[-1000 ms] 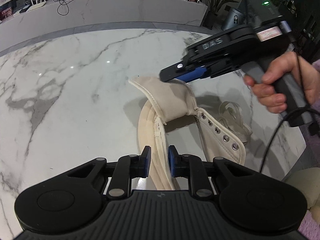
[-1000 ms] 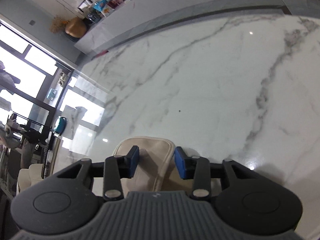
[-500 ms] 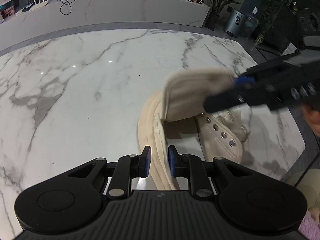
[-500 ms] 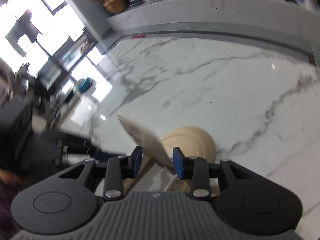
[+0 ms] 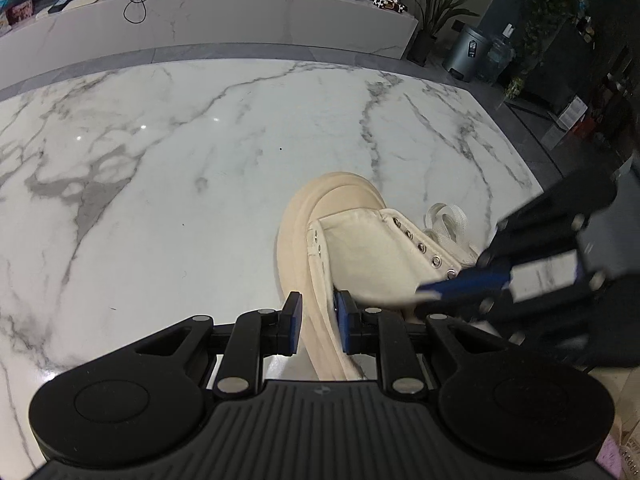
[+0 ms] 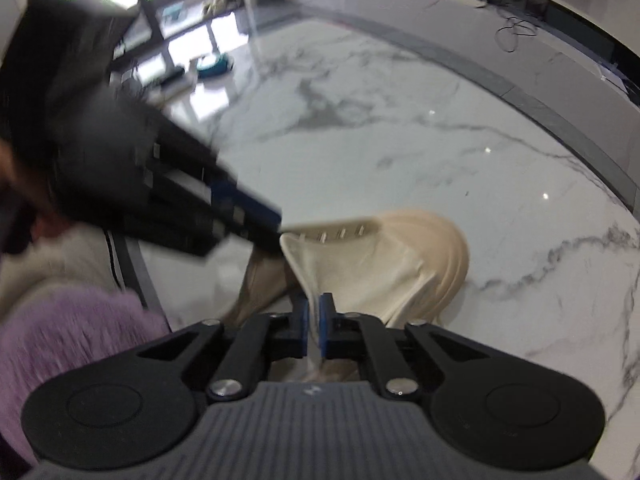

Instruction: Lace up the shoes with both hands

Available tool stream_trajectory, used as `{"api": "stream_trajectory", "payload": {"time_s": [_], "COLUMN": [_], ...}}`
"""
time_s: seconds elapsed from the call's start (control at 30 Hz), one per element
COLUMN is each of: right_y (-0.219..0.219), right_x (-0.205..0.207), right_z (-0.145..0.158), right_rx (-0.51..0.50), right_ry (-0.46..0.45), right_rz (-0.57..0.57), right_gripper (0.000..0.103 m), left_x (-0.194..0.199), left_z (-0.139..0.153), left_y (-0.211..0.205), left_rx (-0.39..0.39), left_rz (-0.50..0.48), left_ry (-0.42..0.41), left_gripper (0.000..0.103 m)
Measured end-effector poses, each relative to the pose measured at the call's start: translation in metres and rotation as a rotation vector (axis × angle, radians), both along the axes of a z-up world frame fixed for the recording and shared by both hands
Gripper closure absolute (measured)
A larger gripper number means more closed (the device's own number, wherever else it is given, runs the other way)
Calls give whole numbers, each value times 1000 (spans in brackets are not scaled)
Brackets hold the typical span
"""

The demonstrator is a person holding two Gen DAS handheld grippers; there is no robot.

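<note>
A cream canvas shoe (image 5: 360,248) with a thick sole lies on the white marble table (image 5: 160,200), toe pointing away. Its loose white lace (image 5: 448,218) is heaped against its right side. My left gripper (image 5: 317,322) is shut on the shoe's left side wall, near the heel. My right gripper (image 5: 440,286) comes in from the right, blurred, at the top of the right eyelet row. In the right wrist view its jaws (image 6: 313,320) are closing, with the thin canvas of the shoe (image 6: 400,264) pinched between the pads. There the left gripper (image 6: 272,216) shows at the far eyelet flap.
The table's right edge (image 5: 532,176) runs close to the shoe. Past it stand a grey bin (image 5: 468,52) and a potted plant (image 5: 436,12). A long marble counter (image 5: 240,12) crosses the back. A purple fuzzy sleeve (image 6: 72,320) fills the right wrist view's lower left.
The right gripper swung from above the raised tongue to the shoe's near right side, rolled, and closed on the canvas. The tongue now lies down over the opening. The left gripper stayed put.
</note>
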State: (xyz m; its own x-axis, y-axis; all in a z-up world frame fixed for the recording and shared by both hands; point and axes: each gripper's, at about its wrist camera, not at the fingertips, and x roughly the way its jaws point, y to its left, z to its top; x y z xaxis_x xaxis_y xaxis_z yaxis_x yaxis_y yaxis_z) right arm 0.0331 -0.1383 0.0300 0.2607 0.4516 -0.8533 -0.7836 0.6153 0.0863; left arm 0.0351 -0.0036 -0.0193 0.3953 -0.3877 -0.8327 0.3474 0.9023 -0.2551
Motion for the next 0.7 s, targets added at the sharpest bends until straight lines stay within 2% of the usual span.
{"api": "stream_trajectory", "payload": {"time_s": [0.23, 0.43, 0.53, 0.6, 0.7], "right_y": [7, 5, 1, -7, -28], "right_x": [-4, 0, -3, -7, -8], "right_z": [-31, -42, -34, -21, 7], "right_rx": [-74, -75, -52, -12, 68], "right_ry": [7, 26, 14, 2, -27], "right_rz": [12, -13, -16, -25, -74], "right_gripper": [96, 96, 92, 83, 82], "left_x": [4, 7, 11, 13, 18], "left_z": [5, 7, 11, 14, 18], "left_y": [-7, -16, -17, -18, -19], "left_rx": [-11, -29, -35, -28, -28], "left_rz": [-10, -21, -23, -30, -46], "left_ry": [-19, -29, -38, -54, -71], "left_gripper": [87, 87, 85, 84, 84]}}
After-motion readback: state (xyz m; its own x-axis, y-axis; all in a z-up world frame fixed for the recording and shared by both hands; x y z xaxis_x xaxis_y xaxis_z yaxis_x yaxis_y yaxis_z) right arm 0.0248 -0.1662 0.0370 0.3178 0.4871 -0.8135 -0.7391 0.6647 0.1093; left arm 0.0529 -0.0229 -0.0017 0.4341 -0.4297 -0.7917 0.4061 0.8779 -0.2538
